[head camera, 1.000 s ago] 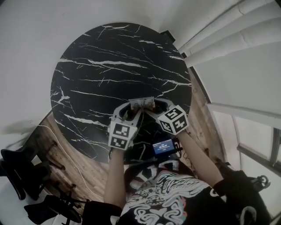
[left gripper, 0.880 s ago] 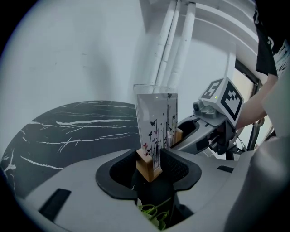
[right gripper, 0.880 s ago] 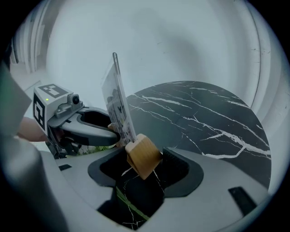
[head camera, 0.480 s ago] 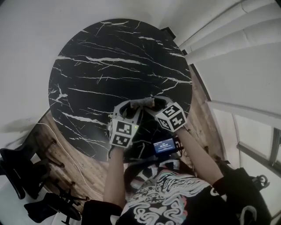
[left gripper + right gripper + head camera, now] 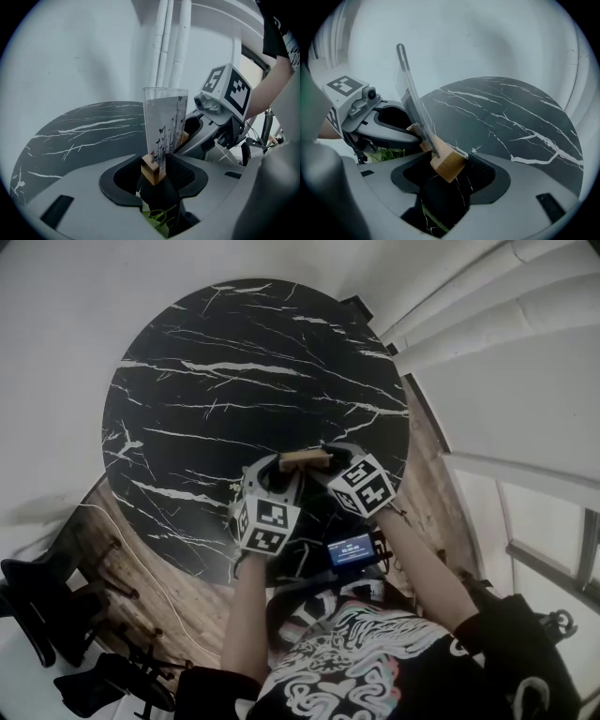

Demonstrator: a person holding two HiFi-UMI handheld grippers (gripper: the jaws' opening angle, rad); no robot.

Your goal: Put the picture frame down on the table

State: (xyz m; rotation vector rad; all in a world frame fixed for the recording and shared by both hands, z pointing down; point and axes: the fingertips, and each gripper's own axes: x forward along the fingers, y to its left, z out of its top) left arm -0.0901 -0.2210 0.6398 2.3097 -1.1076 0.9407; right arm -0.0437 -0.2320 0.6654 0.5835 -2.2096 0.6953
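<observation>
a round black table fills the upper left. near its lower edge the picture frame is clamped by the left gripper and right gripper. it seems not set down yet; it must be lowered gently, then let go.

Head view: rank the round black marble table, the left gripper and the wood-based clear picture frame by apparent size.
1. Round black marble table, by far.
2. Left gripper, though nearer the camera.
3. Wood-based clear picture frame, a thin strip from above.

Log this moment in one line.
left gripper: shut on picture frame base | right gripper: shut on its other end | table: below, contact unclear
</observation>
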